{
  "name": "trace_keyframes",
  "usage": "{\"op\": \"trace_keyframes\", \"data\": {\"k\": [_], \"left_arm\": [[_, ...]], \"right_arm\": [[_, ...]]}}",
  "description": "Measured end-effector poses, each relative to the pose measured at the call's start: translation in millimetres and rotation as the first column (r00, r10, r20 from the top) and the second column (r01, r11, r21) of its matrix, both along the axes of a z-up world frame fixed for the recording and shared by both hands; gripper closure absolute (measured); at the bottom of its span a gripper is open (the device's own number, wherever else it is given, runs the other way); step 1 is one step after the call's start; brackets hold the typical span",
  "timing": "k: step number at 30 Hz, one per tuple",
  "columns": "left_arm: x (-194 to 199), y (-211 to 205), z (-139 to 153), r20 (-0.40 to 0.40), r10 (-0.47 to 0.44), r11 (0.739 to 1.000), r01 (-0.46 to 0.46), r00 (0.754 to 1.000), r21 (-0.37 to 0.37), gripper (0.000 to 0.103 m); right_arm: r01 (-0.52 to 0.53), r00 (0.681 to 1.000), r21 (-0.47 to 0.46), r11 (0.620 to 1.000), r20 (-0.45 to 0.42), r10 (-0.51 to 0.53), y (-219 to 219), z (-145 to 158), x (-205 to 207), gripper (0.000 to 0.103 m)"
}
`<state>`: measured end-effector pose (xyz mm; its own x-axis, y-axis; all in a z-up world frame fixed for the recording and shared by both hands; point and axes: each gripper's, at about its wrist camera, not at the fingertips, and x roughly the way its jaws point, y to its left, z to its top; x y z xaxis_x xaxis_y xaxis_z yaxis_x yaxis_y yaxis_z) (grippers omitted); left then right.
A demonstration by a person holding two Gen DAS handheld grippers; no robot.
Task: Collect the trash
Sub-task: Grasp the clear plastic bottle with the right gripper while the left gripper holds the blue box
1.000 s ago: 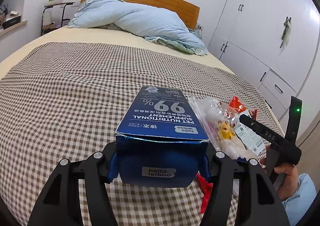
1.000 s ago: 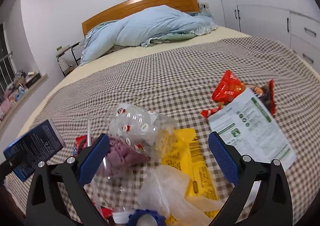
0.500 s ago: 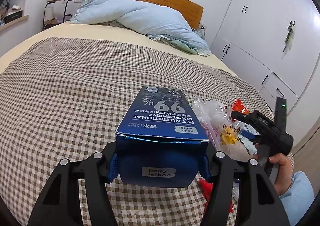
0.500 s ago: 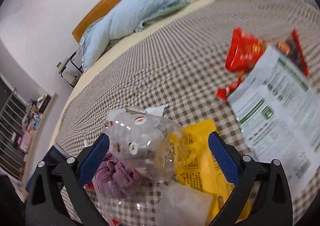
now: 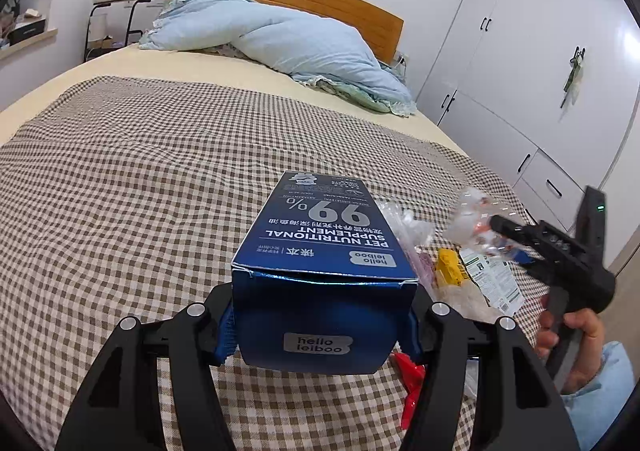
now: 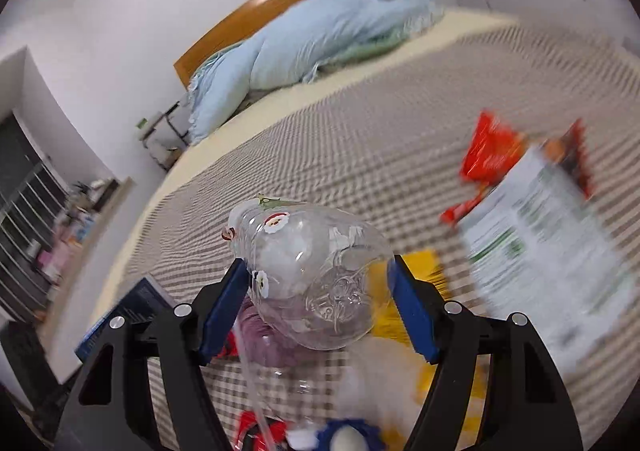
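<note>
My left gripper (image 5: 320, 317) is shut on a dark blue pet-supplement box (image 5: 320, 235), which lies lengthwise between the pads and points away over the checked bedspread (image 5: 120, 191). My right gripper (image 6: 316, 291) has its jaws closing on a crumpled clear plastic bottle (image 6: 312, 263) with Santa stickers; both blue pads touch its sides. From the left wrist view, that bottle (image 5: 472, 219) hangs above the bed at the tip of the right gripper (image 5: 516, 235), held by a hand (image 5: 576, 335). The blue box (image 6: 132, 311) shows at lower left of the right wrist view.
More litter lies on the bedspread: a red snack wrapper (image 6: 488, 155), a white-and-green printed packet (image 6: 540, 235), a yellow bag (image 6: 424, 271), a purple crumpled piece (image 6: 260, 331). A light blue duvet (image 5: 280, 39) is heaped at the headboard. White wardrobes (image 5: 520, 51) line the right wall.
The right gripper's jaws have narrowed onto the clear bottle and lifted it off the bedspread, with the wrist rolled. The left gripper still holds the blue box in place.
</note>
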<state>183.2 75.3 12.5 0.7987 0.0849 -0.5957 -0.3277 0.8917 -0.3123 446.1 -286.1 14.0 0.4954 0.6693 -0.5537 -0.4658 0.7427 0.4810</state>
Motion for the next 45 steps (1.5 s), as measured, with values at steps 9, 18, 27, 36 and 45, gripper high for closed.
{"op": "trace_keyframes", "data": {"k": [9, 18, 27, 36, 45], "left_arm": [[-20.2, -8.7, 5.9, 0.019, -0.030, 1.000, 0.029, 0.999, 0.011, 0.044], [-47.2, -21.8, 15.6, 0.058, -0.057, 0.998, 0.055, 0.997, 0.039, 0.044], [-71.4, -30.1, 12.1, 0.058, -0.089, 0.995, 0.087, 0.994, 0.050, 0.044], [-92.9, -46.9, 11.4, 0.064, -0.142, 0.988, 0.137, 0.988, 0.076, 0.044], [-106.6, -65.9, 7.2, 0.036, -0.202, 0.977, 0.198, 0.979, 0.085, 0.044]], "right_arm": [[0.043, 0.997, -0.076, 0.996, 0.068, -0.037, -23.7, 22.7, -39.8, 0.034], [0.038, 0.995, -0.134, 0.990, 0.100, -0.024, -27.7, 19.0, -76.2, 0.034], [0.022, 0.987, -0.231, 0.973, 0.163, 0.016, -28.9, 10.5, -120.1, 0.034], [0.082, 0.969, -0.284, 0.955, 0.246, -0.010, -43.6, 15.1, -156.9, 0.034], [0.093, 0.967, -0.316, 0.944, 0.256, -0.010, -58.8, 11.1, -187.4, 0.034]]}}
